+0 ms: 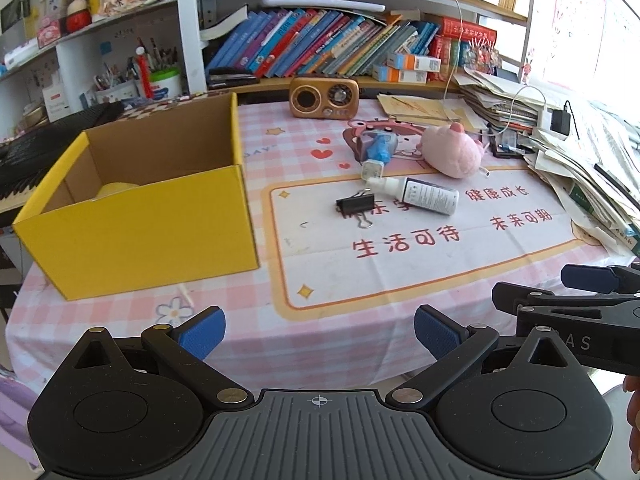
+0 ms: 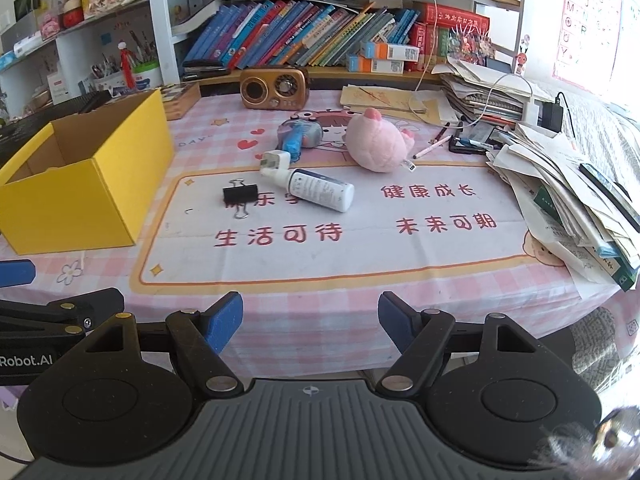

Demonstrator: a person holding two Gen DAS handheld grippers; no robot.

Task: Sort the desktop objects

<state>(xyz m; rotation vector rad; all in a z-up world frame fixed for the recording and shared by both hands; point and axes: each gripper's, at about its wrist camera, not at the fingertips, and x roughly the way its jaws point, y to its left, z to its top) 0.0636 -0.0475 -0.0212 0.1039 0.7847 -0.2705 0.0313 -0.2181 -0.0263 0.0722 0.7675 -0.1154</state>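
Near tablecloth [image 2: 320, 256] free; yellow box [image 1: 152, 236] left, paper stack [image 2: 568, 196] right.

Left gripper [image 1: 320, 334]: black linkage arms, two round black housings, ribbed grey centre plate with a small crosshair mark.
Left gripper's pads [image 1: 202, 336]: blue, textured.
Pivots: brass and silver round pins at each arm joint.
Right gripper [image 2: 310, 326]: same black and grey build, blue pads [image 2: 226, 320] at the tips.
Markings: white "Robot.AI" lettering on the neighbouring tool's black side, seen at the right gripper's left.
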